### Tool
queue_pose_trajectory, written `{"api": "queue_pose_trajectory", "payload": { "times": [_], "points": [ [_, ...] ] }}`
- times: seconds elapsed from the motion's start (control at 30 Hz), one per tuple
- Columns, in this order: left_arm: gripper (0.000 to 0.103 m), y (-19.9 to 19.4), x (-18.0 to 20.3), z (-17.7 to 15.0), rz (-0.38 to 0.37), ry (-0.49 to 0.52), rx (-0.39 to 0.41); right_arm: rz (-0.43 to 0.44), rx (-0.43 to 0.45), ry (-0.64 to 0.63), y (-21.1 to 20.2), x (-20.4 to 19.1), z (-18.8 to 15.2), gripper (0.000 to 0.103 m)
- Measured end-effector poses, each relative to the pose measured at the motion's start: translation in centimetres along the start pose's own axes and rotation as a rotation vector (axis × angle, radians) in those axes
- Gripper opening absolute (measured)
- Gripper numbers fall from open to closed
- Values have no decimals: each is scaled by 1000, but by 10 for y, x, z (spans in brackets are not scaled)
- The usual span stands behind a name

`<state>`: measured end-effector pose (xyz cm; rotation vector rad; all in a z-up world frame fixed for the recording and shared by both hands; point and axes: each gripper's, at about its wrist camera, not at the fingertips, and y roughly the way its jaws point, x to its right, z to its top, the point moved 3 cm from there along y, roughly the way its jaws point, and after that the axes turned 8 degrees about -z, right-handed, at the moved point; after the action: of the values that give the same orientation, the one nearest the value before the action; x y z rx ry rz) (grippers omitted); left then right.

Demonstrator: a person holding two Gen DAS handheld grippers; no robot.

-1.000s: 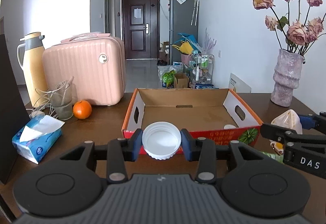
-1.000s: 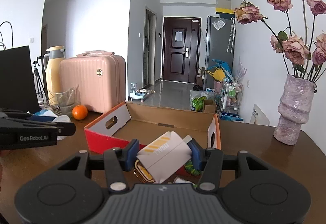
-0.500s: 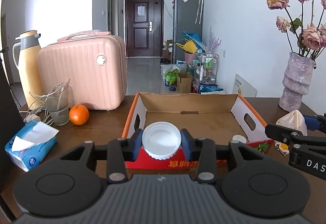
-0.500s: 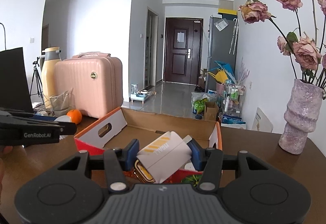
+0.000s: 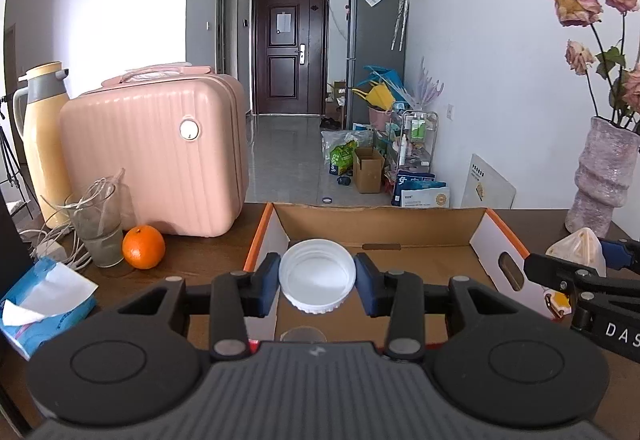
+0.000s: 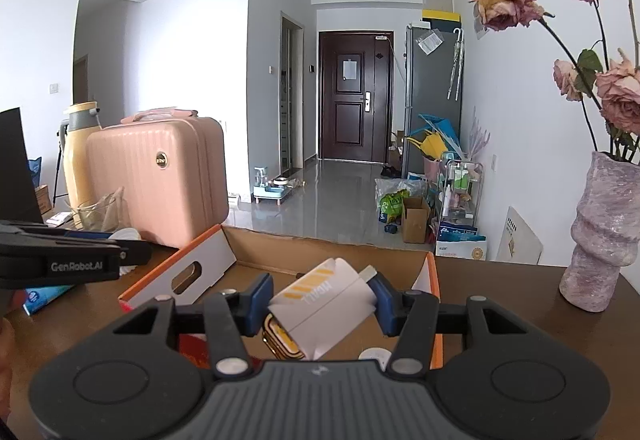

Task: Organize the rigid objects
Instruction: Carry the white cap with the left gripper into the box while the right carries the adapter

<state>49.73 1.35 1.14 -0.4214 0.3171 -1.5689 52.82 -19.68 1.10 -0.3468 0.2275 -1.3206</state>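
Observation:
My left gripper (image 5: 317,283) is shut on a white round plastic lid (image 5: 317,280), held over the near left part of an open cardboard box (image 5: 380,218) with red and orange outer walls. My right gripper (image 6: 322,303) is shut on a small white carton with yellow stripes (image 6: 324,306), held over the same box (image 6: 328,252) near its right wall. A small white cap (image 6: 374,355) lies on the box floor under the right gripper. The right gripper also shows at the right edge of the left wrist view (image 5: 576,276).
A pink suitcase (image 5: 156,156), a yellow thermos (image 5: 40,136), a glass with cables (image 5: 98,232), an orange (image 5: 143,247) and a blue tissue pack (image 5: 44,300) stand left of the box. A purple vase with dried roses (image 6: 600,232) stands at the right.
Both grippers have moved forward and up, from in front of the box's near wall to over its inside. Each still holds its object.

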Motion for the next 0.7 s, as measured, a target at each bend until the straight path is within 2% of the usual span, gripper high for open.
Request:
{"api": "queue_pose_trajectory", "payload": {
  "times": [0.7],
  "points": [
    [41,69,-1,8,27,20,-55,-28,-77,6,70,-3,0,52]
  ]
}}
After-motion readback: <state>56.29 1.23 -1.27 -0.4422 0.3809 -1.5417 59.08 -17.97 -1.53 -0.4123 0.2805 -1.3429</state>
